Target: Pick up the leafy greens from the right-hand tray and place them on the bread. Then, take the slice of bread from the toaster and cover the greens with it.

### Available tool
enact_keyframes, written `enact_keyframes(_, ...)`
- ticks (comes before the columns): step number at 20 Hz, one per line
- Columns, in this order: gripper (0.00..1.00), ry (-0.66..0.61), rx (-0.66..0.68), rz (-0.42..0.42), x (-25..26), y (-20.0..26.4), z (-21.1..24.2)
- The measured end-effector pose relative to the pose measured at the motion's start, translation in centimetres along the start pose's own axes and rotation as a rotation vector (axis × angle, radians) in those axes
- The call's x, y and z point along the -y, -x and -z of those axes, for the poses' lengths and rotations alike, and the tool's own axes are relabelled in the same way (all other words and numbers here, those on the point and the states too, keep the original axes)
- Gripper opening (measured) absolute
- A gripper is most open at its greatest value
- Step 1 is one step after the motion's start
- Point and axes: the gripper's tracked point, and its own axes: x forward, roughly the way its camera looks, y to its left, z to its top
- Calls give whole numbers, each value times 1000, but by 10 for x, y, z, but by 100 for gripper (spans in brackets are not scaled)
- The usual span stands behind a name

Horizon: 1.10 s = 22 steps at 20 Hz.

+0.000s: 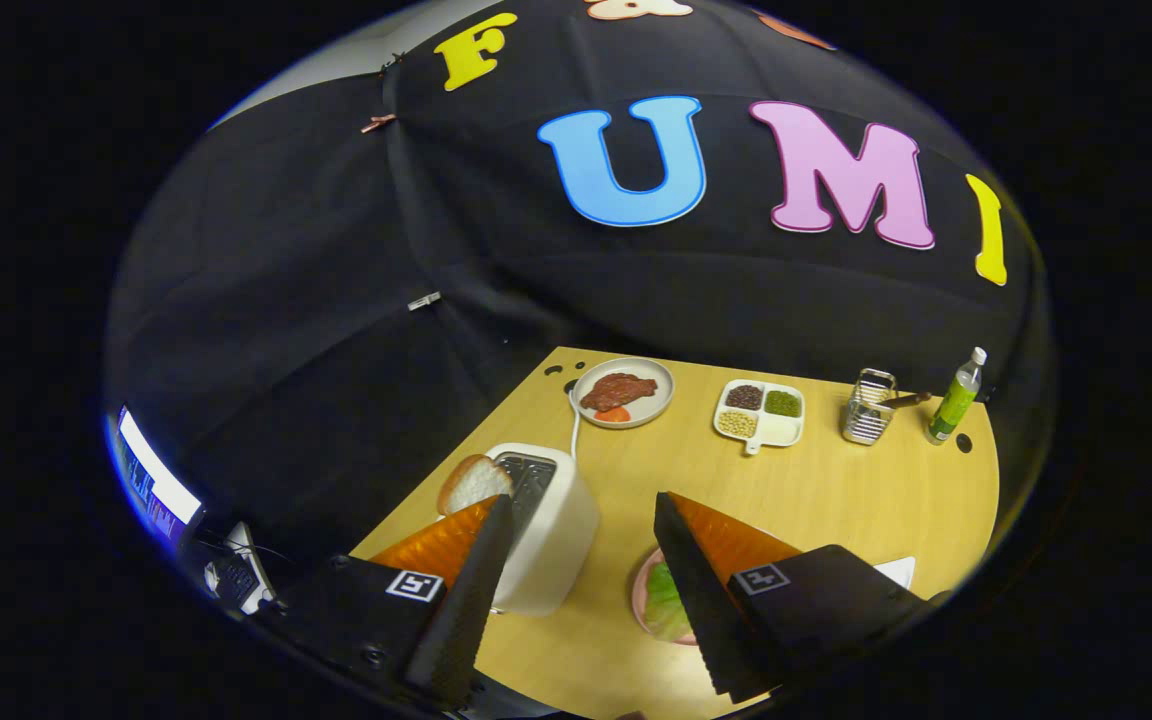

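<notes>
Gripper (581, 505): fingers spread apart, holding nothing, above the table.
Green lettuce leaf (664, 603): on pink plate (639, 590), greens seemingly placed.
Bread slice (473, 482): upright in white toaster (546, 525), ready to lift.

worktop (836, 500): pale wood
near side: toaster (546, 530), pink plate (641, 600)
far side: meat plate (624, 392), bean tray (760, 412), wire basket (868, 406), green bottle (956, 397)

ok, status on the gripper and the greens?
Gripper open, holding nothing, above the table. Leafy greens on pink plate beside right finger. Bread slice upright in toaster. Nothing in the way.
</notes>
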Motion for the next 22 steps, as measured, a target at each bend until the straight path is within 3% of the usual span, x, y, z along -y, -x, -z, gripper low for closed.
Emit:
enact_keyframes(4,89,-3,-45,-63,-50,-32,5)
enact_keyframes(8,90,12,-88,-75,-79,-67,18)
enact_keyframes(17,90,43,-178,66,-81,-142,51)
enact_keyframes(19,83,74,-181,112,-70,-149,54)
enact_keyframes(22,43,54,-230,110,-73,-152,72)
